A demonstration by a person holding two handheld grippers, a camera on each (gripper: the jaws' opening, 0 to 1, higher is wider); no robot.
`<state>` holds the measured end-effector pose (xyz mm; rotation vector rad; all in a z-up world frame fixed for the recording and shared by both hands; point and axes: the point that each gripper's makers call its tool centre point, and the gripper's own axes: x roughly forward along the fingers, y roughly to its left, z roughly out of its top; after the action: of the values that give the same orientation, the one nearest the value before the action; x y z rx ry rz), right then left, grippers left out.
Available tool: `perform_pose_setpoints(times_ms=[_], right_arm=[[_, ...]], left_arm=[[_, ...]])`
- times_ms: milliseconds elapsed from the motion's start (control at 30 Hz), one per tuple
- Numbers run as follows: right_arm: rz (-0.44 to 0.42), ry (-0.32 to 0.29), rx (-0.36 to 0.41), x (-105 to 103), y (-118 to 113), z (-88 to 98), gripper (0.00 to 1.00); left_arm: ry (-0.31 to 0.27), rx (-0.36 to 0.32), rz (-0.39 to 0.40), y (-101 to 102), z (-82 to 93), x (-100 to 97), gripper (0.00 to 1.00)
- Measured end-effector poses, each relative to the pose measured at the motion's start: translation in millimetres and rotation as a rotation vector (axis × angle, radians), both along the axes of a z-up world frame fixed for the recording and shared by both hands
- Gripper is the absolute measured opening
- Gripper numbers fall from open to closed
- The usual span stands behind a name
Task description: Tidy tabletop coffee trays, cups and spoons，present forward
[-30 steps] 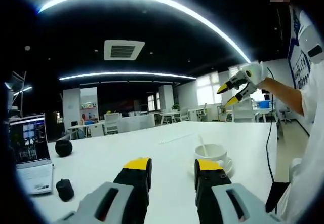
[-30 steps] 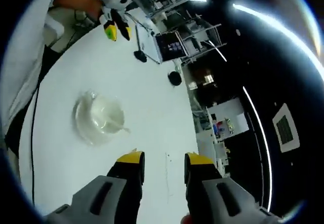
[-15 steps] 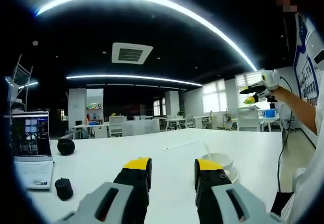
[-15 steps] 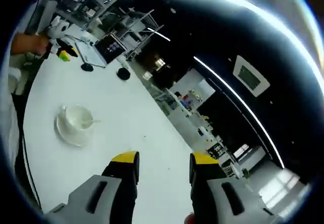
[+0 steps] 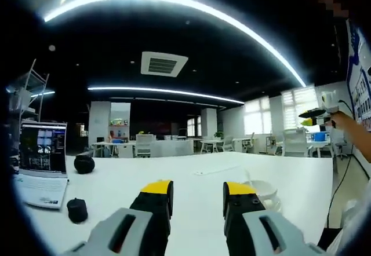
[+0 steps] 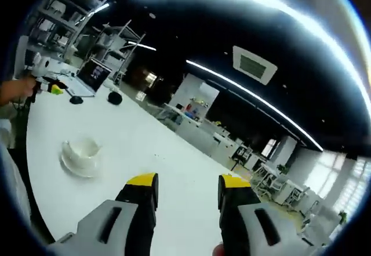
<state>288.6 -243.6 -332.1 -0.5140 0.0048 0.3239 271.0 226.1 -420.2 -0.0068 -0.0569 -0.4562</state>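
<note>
One cup [image 6: 81, 149], one saucer [image 6: 78, 166], two open tongs [image 5: 197, 192]

Left gripper [image 5: 198, 193]: two black jaws capped with yellow tips, set on grey housings, each with a dark slot along its top. Right gripper [image 6: 186, 186] has the same build, black jaws, yellow tips, grey slotted bodies. Seen from the left gripper view, a black cable [image 5: 336, 183] hangs below it, beside a white sleeve [image 5: 359, 224].

White table [image 5: 174, 178] on which are seen a cup on saucer [image 6: 80, 154] at 3 o'clock and a laptop [image 5: 39, 163] at 9 o'clock.
</note>
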Motion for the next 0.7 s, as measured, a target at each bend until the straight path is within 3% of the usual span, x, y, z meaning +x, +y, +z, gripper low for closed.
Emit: perform_pose_setpoints(times_ms=[67, 300, 400, 700], right_arm=[[-0.003, 0.001, 0.074, 1, -4, -10.4, 0.42], [-0.046, -0.074, 0.273, 5, -26, -15.7, 0.42], [-0.068, -0.078, 0.319, 9, -35, -21.7, 0.41], [-0.121, -0.041, 0.340, 24, -47, -58.1, 0.41]], left_arm=[[-0.002, -0.016, 0.014, 3, 0.8, 1.5, 0.36], [-0.013, 0.007, 0.078, 11, -3.0, 4.8, 0.36], [-0.016, 0.012, 0.124, 17, -6.7, 7.7, 0.36], [-0.020, 0.009, 0.196, 26, -8.6, 13.8, 0.36]])
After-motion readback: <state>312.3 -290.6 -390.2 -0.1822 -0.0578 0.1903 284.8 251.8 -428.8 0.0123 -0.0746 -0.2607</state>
